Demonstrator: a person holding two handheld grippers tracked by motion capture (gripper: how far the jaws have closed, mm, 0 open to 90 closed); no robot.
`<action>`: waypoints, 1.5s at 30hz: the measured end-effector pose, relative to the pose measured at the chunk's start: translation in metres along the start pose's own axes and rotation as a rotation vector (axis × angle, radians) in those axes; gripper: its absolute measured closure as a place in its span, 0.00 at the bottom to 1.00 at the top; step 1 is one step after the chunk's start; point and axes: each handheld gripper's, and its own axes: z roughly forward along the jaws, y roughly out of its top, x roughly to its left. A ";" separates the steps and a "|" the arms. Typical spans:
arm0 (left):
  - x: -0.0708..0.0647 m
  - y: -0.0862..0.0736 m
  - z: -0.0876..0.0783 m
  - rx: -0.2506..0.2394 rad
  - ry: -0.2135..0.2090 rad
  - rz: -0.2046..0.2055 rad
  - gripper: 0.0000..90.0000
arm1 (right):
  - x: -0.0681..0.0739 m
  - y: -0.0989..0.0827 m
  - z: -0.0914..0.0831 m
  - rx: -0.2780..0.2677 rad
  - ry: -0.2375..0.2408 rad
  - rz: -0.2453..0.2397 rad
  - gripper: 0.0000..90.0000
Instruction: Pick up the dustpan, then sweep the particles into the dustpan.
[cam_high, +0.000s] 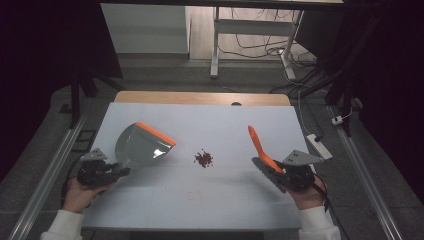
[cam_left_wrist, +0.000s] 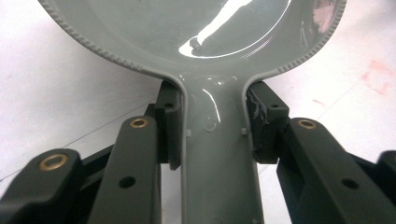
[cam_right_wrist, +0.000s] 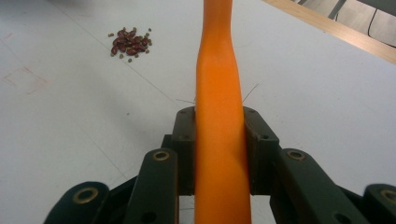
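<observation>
Left gripper clamping dustpan handle, beans rightward

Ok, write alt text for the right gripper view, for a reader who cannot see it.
Two black jaws of the right gripper clamp the smooth orange plastic brush handle, which runs up the middle of the picture. Behind it, at upper left, a small heap of dark red beans lies on the white table.

High view: fixed above person's side, faces forward and down, takes in whole white desk from afar. Left gripper view: low, very near, looks along grey dustpan handle. Right gripper view: low, near, looks along orange brush handle. Right gripper view and high view share bean pile.
</observation>
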 end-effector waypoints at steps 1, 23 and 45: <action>-0.002 0.000 -0.001 -0.004 -0.008 0.008 0.69 | 0.000 0.000 0.000 -0.004 0.001 0.001 0.78; -0.022 0.003 0.003 0.024 -0.135 0.112 0.69 | 0.005 0.002 0.015 -0.003 0.030 -0.005 0.78; -0.031 0.003 0.005 0.058 -0.165 0.141 0.69 | 0.013 0.051 0.058 -0.040 0.070 -0.049 0.78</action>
